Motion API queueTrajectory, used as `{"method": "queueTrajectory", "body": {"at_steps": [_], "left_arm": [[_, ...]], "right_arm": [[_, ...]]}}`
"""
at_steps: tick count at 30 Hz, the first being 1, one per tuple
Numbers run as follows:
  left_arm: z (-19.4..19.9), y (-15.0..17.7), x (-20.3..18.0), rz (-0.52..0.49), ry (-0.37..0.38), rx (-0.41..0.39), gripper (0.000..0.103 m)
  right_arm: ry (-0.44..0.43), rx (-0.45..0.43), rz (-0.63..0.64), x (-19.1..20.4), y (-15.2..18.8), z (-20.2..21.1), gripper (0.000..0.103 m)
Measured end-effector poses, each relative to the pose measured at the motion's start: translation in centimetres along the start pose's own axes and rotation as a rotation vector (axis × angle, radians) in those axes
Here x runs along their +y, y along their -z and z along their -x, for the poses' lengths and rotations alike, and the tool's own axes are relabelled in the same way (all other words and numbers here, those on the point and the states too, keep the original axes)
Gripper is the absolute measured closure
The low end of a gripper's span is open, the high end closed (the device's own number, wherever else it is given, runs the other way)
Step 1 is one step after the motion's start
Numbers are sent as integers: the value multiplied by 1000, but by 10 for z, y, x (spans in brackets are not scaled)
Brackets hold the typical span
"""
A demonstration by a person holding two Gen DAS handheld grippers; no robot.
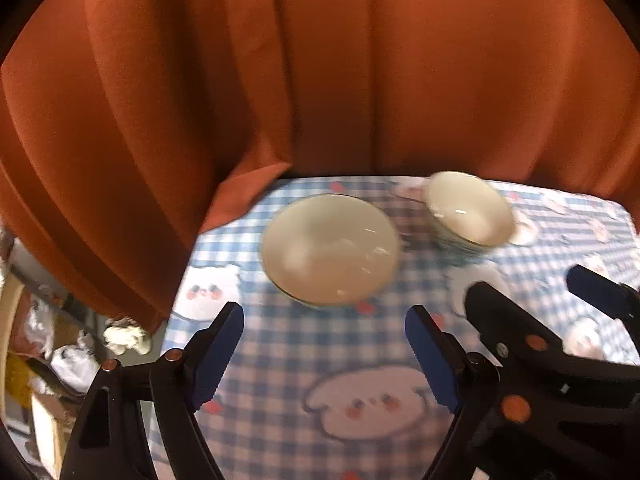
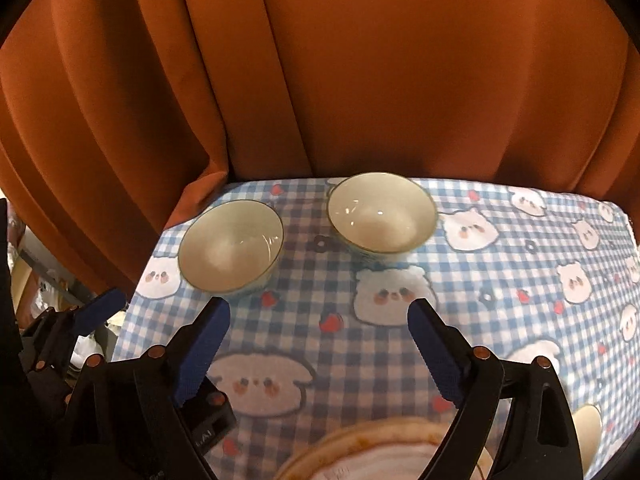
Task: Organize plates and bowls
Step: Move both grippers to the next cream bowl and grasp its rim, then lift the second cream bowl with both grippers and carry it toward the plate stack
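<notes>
While both sets of tongs are hanging above the near part of the tabletop (image 2: 520,280), neither is gripping anything. The left tongs (image 1: 324,344) are standing wide open, blue pads well apart, pointing toward the left bowl (image 1: 330,250). The right tongs (image 2: 320,340) are likewise standing wide open and empty, with a plate (image 2: 380,452) lying directly beneath them at the near edge; only part of its rim is showing. In the left wrist view the right tongs are also showing at the right edge, open.

Further out, the left bowl is sitting upright near the far left corner of the checked cloth, and the right bowl (image 2: 382,212) is sitting upright beside it, apart from it, close to the orange curtain (image 2: 360,80).

Judgement: the work appears to be at the approach stage, no item yet taken up. The next move likely calls for closing one pair over a bowl rim, lifting it level and nesting it in the other.

Count: two bowls, one plate visible, two tongs.
</notes>
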State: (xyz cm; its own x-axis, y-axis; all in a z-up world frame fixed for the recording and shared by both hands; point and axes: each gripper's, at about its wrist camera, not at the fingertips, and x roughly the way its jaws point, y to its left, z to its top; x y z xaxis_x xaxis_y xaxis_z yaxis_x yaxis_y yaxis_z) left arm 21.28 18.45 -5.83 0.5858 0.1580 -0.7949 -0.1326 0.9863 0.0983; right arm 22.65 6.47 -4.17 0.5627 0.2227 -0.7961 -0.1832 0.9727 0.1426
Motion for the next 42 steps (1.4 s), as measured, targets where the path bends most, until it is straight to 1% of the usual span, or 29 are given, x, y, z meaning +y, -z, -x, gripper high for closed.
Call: {"method": "queueTrajectory", "body": {"at_steps": [1, 3, 5, 7, 9, 13, 14, 15, 16, 17, 18, 19, 21, 24, 25, 26, 27, 29, 31, 42], "left_arm": [[-5, -3, 3, 13, -18, -2, 19], [-17, -8, 9, 29, -31, -6, 19], [-31, -15, 14, 39, -35, 3, 19], [-45, -20, 17, 41, -29, 30, 24], [-59, -25, 20, 44, -29, 52, 25], [-80, -33, 29, 63, -39, 84, 25], [-85, -34, 31, 71, -35, 94, 26], [-89, -35, 32, 77, -30, 100, 29], [-93, -36, 33, 81, -27, 106, 31], [-99, -38, 35, 86, -26, 115, 33], [-103, -38, 37, 90, -13, 120, 40], [-109, -38, 38, 98, -1, 130, 47], [-119, -40, 40, 113, -2, 148, 53], [-126, -41, 39, 118, -8, 155, 63], [-128, -41, 39, 116, -6, 159, 64], [-131, -42, 39, 114, -3, 165, 66], [-132, -41, 38, 112, 3, 170, 72], [-134, -41, 38, 114, -7, 171, 77], [-134, -41, 39, 116, -14, 165, 80], [-127, -37, 37, 121, 3, 187, 80]], "right_arm": [[-6, 6, -3, 1, -4, -8, 7], [-19, 7, -6, 5, -13, -22, 2], [-12, 5, 3, 11, -20, -34, 2], [-11, 17, 4, 15, -28, -50, 2], [15, 47, 3, 18, -35, -67, 2], [54, 62, -10, 21, -42, -89, 2], [57, 68, -14, 22, -43, -95, 4], [48, 72, -15, 23, -44, -98, 12], [30, 76, -14, 24, -46, -103, 17], [19, 82, -13, 26, -47, -108, 24], [10, 90, -9, 28, -48, -113, 29], [7, 95, -5, 29, -49, -117, 33], [2, 114, -2, 32, -51, -128, 50], [-13, 135, -9, 32, -52, -140, 61], [-15, 140, -11, 32, -52, -144, 63], [-18, 144, -11, 32, -53, -147, 68], [-21, 148, -12, 33, -53, -148, 74], [-30, 160, -10, 35, -53, -154, 80], [-42, 172, -8, 35, -54, -159, 83], [-33, 179, 7, 38, -51, -158, 83]]}}
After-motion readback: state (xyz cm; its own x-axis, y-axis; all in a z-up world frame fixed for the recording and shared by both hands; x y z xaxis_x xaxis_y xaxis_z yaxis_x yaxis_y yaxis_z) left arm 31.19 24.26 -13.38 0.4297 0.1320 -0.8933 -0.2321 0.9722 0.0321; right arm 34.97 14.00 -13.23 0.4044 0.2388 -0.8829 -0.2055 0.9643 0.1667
